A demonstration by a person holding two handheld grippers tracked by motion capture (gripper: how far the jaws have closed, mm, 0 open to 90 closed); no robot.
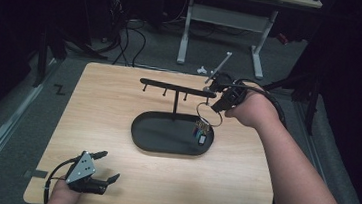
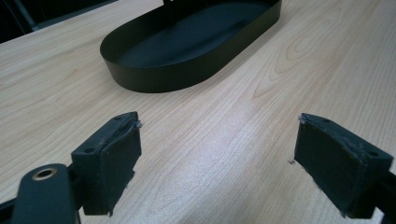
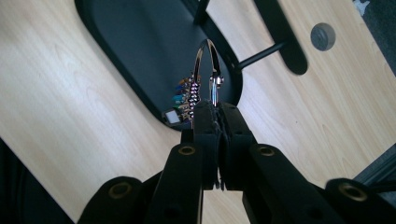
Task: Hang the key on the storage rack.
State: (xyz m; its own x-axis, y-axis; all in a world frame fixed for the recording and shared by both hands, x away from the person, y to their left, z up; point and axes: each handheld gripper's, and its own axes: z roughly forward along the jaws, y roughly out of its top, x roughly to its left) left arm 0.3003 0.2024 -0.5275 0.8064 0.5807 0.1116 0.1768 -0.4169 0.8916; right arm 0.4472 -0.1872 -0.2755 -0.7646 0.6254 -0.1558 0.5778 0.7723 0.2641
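1. Dangling from the right gripper [image 1: 217,104], a metal key ring [image 1: 209,113] with a bunch of small coloured tags [image 1: 201,132] hangs over the right end of the black oval tray [image 1: 142,128].
2. Its jaws are clamped tight on the ring's edge; in the right gripper view the ring [image 3: 207,70] rises straight out from between the pads, the tags [image 3: 187,95] just beside them.
3. From the tray's middle rises a post with a black crossbar [image 1: 170,86]; the ring hangs just below the bar's right end, apart from it.
4. Well away from the tray, at the near left corner of the wooden table [image 1: 108,105], the left gripper [image 1: 107,168] rests low, jaws spread wide and holding nothing.
5. In the left gripper view, bare tabletop [image 2: 210,140] lies between its pads, the tray [image 2: 154,77] beyond.
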